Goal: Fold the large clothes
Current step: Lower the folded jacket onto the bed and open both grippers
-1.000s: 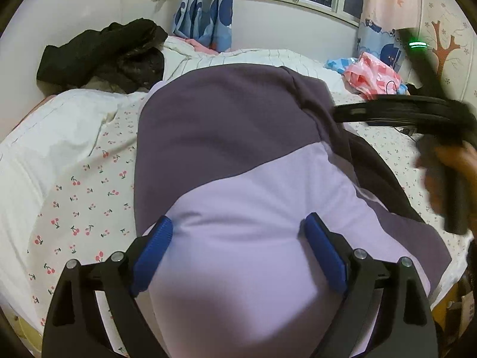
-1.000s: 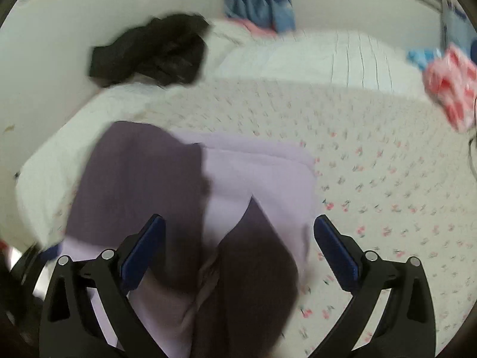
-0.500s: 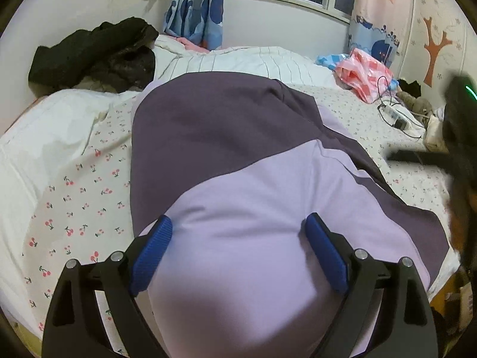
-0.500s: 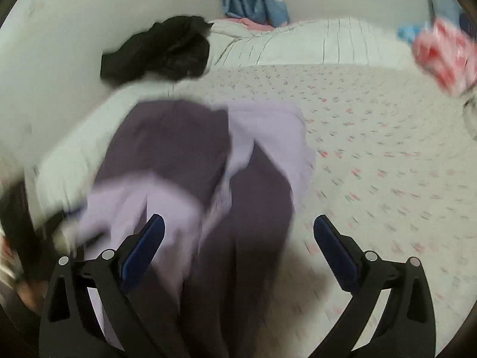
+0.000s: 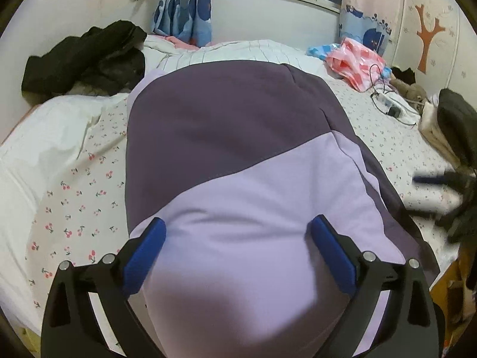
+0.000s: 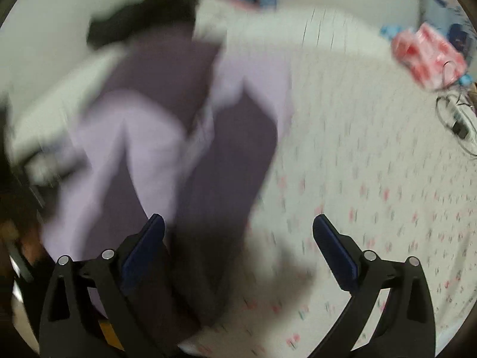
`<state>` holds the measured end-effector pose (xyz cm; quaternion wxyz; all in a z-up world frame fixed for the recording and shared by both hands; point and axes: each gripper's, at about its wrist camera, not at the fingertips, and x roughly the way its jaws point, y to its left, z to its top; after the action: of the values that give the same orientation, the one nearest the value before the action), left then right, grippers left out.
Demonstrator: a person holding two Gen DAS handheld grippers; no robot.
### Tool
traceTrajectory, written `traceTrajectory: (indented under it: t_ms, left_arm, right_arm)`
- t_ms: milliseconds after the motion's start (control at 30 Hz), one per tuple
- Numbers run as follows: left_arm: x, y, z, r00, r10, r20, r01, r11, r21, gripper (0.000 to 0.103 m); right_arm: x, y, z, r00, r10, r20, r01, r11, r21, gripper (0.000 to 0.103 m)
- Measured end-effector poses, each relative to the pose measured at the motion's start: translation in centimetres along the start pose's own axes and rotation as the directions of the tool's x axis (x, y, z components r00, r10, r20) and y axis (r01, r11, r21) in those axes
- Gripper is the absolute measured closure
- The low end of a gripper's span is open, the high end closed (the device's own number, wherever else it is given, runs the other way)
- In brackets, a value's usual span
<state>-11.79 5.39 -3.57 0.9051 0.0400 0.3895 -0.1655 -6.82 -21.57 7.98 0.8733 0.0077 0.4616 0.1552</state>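
A two-tone garment, dark purple and lilac (image 5: 238, 155), lies folded lengthwise on the cherry-print bed sheet (image 5: 77, 197). My left gripper (image 5: 238, 247) hovers over its near lilac end. Its jaws are opening, the cloth lies beneath and between them, and the blue pads (image 5: 146, 247) do not press on it. In the blurred right wrist view the garment (image 6: 167, 137) lies to the left. My right gripper (image 6: 238, 244) is open over its dark right edge and the sheet (image 6: 372, 164), holding nothing.
A black jacket (image 5: 89, 56) is heaped at the far left against the wall. A white striped duvet (image 5: 238, 52) lies behind the garment. A pink plastic bag (image 5: 354, 62) and a cable with a charger (image 5: 387, 104) lie at the far right.
The right hand's tool has swung from above the garment off to the right edge of the left view. The garment has slid leftward in the right view. The left pads stand slightly wider apart.
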Motion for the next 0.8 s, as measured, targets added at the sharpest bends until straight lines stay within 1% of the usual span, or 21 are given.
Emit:
traceTrajectory:
  t_ms: [33, 67, 100, 133, 167, 200, 233, 267, 300, 333, 400, 433, 467, 500, 533, 567, 600, 633, 667, 733, 800]
  left_arm:
    - [0.0, 0.0, -0.1, 1.000, 0.002, 0.004, -0.002, 1.000, 0.000, 0.009]
    - [0.0, -0.1, -0.2, 1.000, 0.006, 0.009, -0.006, 1.000, 0.000, 0.009]
    - [0.0, -0.2, -0.2, 1.000, 0.009, 0.011, -0.009, 1.000, 0.001, 0.009]
    - [0.0, -0.2, -0.3, 1.000, 0.011, 0.013, -0.011, 1.000, 0.000, 0.009]
    - [0.0, -0.2, -0.3, 1.000, 0.011, 0.014, -0.011, 1.000, -0.004, 0.009]
    - [0.1, -0.1, -0.2, 1.000, 0.015, 0.012, -0.015, 1.000, -0.002, 0.010]
    - [0.2, -0.3, -0.3, 1.000, 0.026, 0.008, -0.026, 1.000, 0.011, 0.010]
    - [0.4, -0.7, -0.5, 0.999, 0.045, 0.002, -0.045, 0.998, 0.032, 0.010]
    - [0.5, -1.1, -0.6, 0.998, 0.059, 0.005, -0.059, 0.997, 0.045, 0.010]
    - [0.3, -1.1, -0.5, 0.998, 0.060, 0.007, -0.060, 0.997, 0.042, 0.010]
    - [0.1, -0.7, -0.3, 0.998, 0.061, 0.000, -0.061, 0.998, 0.014, 0.008]
    - [-0.1, -0.4, -0.2, 0.998, 0.062, -0.001, -0.062, 0.998, -0.008, 0.008]
    - [-0.4, -0.1, -0.1, 0.998, 0.062, -0.002, -0.062, 0.998, -0.029, 0.008]
    - [-0.7, 0.1, -0.2, 0.998, 0.063, -0.005, -0.063, 0.996, -0.056, 0.008]
    - [-1.1, 0.2, -0.3, 0.998, 0.069, -0.005, -0.069, 0.995, -0.070, 0.008]
    - [-1.5, 0.1, -0.4, 0.997, 0.077, 0.000, -0.077, 0.994, -0.078, 0.008]
    - [-1.9, -0.1, -0.6, 0.996, 0.089, 0.008, -0.088, 0.993, -0.082, 0.008]
    - [-2.5, -0.4, -0.9, 0.995, 0.101, 0.017, -0.099, 0.992, -0.080, 0.008]
    - [-2.8, -0.7, -1.1, 0.995, 0.103, 0.018, -0.101, 0.992, -0.076, 0.007]
    - [-3.7, -1.8, -1.7, 0.993, 0.118, 0.009, -0.117, 0.992, -0.043, 0.007]
    - [-5.2, -3.2, -2.3, 0.989, 0.147, 0.034, -0.147, 0.989, 0.008, 0.007]
  right_arm:
    - [-0.6, 0.5, 1.6, 0.998, 0.001, 0.067, -0.002, 1.000, 0.013, 0.007]
    - [-0.7, 0.8, 2.7, 0.994, 0.000, 0.111, -0.002, 1.000, 0.018, 0.007]
    - [0.1, 1.2, 3.8, 0.992, 0.014, 0.128, -0.017, 1.000, 0.026, 0.007]
    - [1.6, 1.1, 4.4, 0.994, 0.019, 0.109, -0.024, 0.999, 0.042, 0.007]
    - [4.7, 0.9, 4.6, 0.999, -0.017, 0.032, 0.015, 0.998, 0.065, 0.007]
    - [7.4, 0.8, 4.1, 1.000, -0.011, -0.026, 0.012, 0.998, 0.068, 0.007]
    - [10.0, 0.6, 3.1, 0.996, 0.055, -0.068, -0.049, 0.995, 0.082, 0.007]
    - [11.3, -0.3, 2.4, 0.989, 0.128, -0.076, -0.116, 0.982, 0.150, 0.007]
    - [11.5, -1.0, 2.2, 0.983, 0.165, -0.084, -0.146, 0.970, 0.192, 0.007]
    - [11.0, -1.0, 2.5, 0.984, 0.153, -0.095, -0.133, 0.973, 0.188, 0.007]
    - [8.3, 0.2, 3.4, 0.993, 0.063, -0.101, -0.050, 0.991, 0.125, 0.007]
    - [7.0, 0.6, 3.5, 0.995, 0.037, -0.088, -0.028, 0.994, 0.108, 0.007]
    - [4.7, 1.2, 3.4, 0.998, 0.043, -0.043, -0.039, 0.995, 0.094, 0.007]
    - [3.5, 1.2, 3.5, 0.998, 0.064, -0.007, -0.063, 0.994, 0.086, 0.007]
    - [1.4, 1.8, 2.7, 0.996, 0.078, 0.033, -0.080, 0.995, 0.068, 0.007]
    - [0.4, 2.5, 1.9, 0.997, 0.071, 0.043, -0.073, 0.996, 0.048, 0.007]
    - [0.4, 3.2, 0.9, 0.998, 0.053, 0.018, -0.054, 0.998, 0.018, 0.007]
    - [0.2, 3.4, -1.0, 0.999, 0.033, -0.011, -0.033, 0.999, -0.005, 0.007]
    - [0.9, 3.4, -2.1, 0.999, 0.018, -0.034, -0.019, 1.000, -0.016, 0.007]
    - [2.1, 2.9, -3.3, 0.998, 0.039, -0.053, -0.037, 0.999, 0.035, 0.007]
    - [1.0, 2.3, -3.5, 0.997, 0.056, -0.046, -0.052, 0.996, 0.069, 0.007]
